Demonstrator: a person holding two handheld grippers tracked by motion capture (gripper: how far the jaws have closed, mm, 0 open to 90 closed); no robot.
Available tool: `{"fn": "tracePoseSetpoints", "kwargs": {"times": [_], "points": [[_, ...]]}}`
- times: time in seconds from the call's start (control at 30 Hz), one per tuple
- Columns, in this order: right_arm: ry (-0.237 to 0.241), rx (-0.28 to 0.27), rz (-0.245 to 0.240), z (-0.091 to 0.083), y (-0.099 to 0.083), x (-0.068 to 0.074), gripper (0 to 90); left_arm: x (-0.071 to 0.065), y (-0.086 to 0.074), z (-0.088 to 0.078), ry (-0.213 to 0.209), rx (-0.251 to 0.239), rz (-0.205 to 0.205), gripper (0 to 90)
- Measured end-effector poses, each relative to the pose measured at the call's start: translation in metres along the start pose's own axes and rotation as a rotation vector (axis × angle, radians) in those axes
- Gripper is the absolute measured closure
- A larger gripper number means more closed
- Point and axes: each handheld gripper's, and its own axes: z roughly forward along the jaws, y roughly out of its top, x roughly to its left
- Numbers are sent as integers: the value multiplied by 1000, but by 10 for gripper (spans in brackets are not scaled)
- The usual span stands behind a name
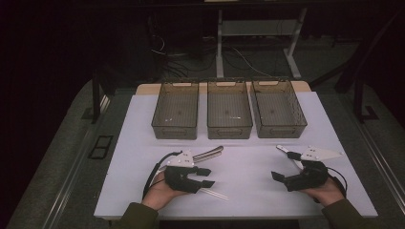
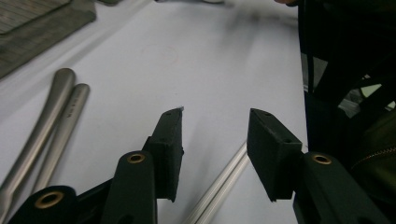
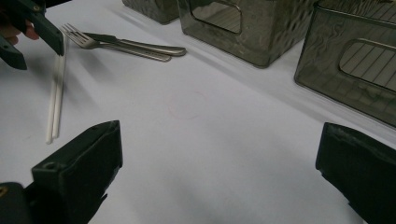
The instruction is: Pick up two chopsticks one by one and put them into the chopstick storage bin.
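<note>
1. The pair of chopsticks point(image 1: 214, 193) lies flat on the white surface point(image 1: 248, 157), near the person's edge, running out to the right from under the left claw point(image 1: 206, 177) in the high view.
2. In the left gripper view the chopsticks point(image 2: 219, 186) pass slantwise through the gap between the two black jaws, low down and nearer the right-hand jaw; the pads are not on them.
3. That left claw stands about half open, with nothing gripped. No earlier picture bears on it.
4. In the right gripper view the left claw point(image 3: 35, 35) hangs over the far end of the chopsticks point(image 3: 55, 100), which stretch toward the camera as two pale sticks side by side.
5. Just beyond the left claw lie a fork point(image 3: 112, 46) and a knife point(image 3: 140, 45), side by side and touching, handles pointing right in the high view.
6. The right claw point(image 1: 282, 177) rests well apart from the chopsticks at the right of the surface, jaws spread wide and empty.
7. Three mesh bins point(image 1: 229, 117) stand in a row along the far edge.
</note>
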Motion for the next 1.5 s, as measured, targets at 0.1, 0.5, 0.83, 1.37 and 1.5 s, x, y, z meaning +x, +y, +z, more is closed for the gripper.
{"fn": "tracePoseSetpoints", "kwargs": {"times": [0.1, 0.5, 0.83, 1.37, 1.5], "points": [[0, 2, 4, 0, 0, 0, 6, 0, 1, 4, -15, 1, 1, 576], [-3, -1, 14, 0, 0, 0, 5, -6, 8, 32, -91, 63, 32, 683], [-5, 0, 14, 0, 0, 0, 6, -11, 7, 46, -123, 128, 42, 760], [-7, 0, 14, -1, 0, 0, 5, -12, 6, 58, -125, 184, 85, 785], [-8, -1, 14, -1, 0, 0, 6, -13, 5, 59, -124, 186, 85, 786]]}}
